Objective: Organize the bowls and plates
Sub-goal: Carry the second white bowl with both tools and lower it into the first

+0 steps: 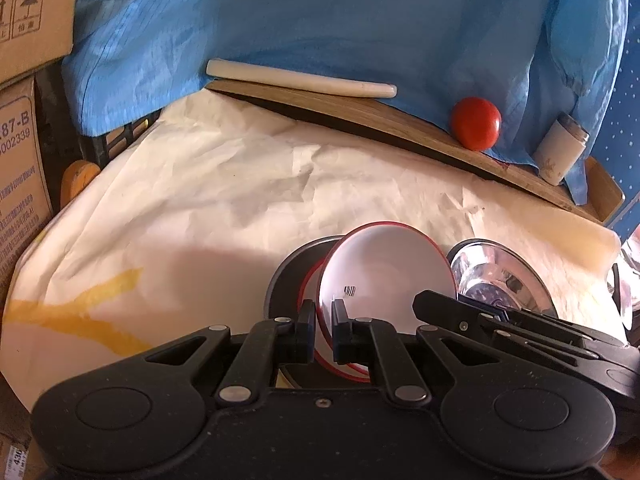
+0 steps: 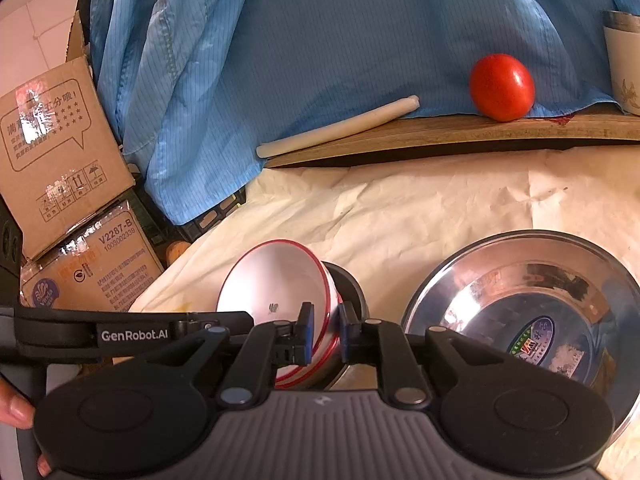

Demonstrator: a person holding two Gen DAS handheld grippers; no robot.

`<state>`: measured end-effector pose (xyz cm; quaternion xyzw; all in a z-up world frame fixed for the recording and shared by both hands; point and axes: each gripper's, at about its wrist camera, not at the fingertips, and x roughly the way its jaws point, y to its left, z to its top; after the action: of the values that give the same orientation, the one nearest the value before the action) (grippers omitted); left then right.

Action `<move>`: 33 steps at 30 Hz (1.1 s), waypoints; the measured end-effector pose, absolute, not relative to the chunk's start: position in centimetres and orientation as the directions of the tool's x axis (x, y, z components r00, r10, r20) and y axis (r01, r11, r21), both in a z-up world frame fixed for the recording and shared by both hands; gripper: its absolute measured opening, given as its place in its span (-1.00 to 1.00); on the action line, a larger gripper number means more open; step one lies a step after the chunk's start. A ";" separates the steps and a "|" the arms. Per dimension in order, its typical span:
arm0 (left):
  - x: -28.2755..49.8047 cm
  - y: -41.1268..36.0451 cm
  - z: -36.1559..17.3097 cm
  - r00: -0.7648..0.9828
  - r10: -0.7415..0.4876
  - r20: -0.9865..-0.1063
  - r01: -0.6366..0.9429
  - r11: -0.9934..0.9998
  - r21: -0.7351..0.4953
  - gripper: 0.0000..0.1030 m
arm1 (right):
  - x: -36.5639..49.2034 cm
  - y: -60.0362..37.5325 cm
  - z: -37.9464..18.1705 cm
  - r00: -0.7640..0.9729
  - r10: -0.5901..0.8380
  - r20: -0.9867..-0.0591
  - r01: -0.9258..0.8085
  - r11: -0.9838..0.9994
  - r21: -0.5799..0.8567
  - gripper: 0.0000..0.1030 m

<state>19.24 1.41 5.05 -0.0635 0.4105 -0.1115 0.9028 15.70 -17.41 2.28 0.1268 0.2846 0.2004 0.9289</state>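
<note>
Both claws pinch the rim of the white, red-edged bowl (image 1: pixel 384 280), the left gripper (image 1: pixel 323 330) and the right gripper (image 2: pixel 325 334) tipping it on edge above a dark round plate (image 1: pixel 288 276), probably to seat it there. The shiny steel bowl (image 2: pixel 532 304) sits just beside. How many red-rimmed dishes are nested underneath is unclear.

Bare cream sheet (image 1: pixel 224 200) on the desk lies open ahead and left, hemmed by steel bowl (image 2: pixel 532 316), wooden board (image 2: pixel 460 132) and cardboard boxes (image 2: pixel 60 152).
</note>
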 end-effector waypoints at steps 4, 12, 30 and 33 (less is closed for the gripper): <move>19.2 1.4 5.1 0.639 -0.249 -0.728 0.147 0.968 -0.202 -0.85 | 15.6 -17.5 2.3 0.757 0.447 -0.478 -0.304 0.887 0.348 -0.69; 19.1 1.1 5.1 0.642 -0.237 -0.729 0.144 0.971 -0.189 -0.85 | 15.4 -17.5 2.3 0.755 0.453 -0.473 -0.304 0.882 0.359 -0.69; 19.0 1.2 5.2 0.641 -0.236 -0.730 0.145 0.972 -0.186 -0.84 | 15.3 -17.4 2.3 0.756 0.450 -0.475 -0.304 0.885 0.354 -0.68; 19.0 1.2 5.2 0.642 -0.236 -0.730 0.145 0.972 -0.186 -0.84 | 15.2 -17.4 2.3 0.756 0.449 -0.475 -0.305 0.885 0.352 -0.68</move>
<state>19.01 1.24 5.22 -0.0553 0.4099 -0.1052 0.9044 15.24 -17.39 2.25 0.1276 0.2839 0.2030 0.9284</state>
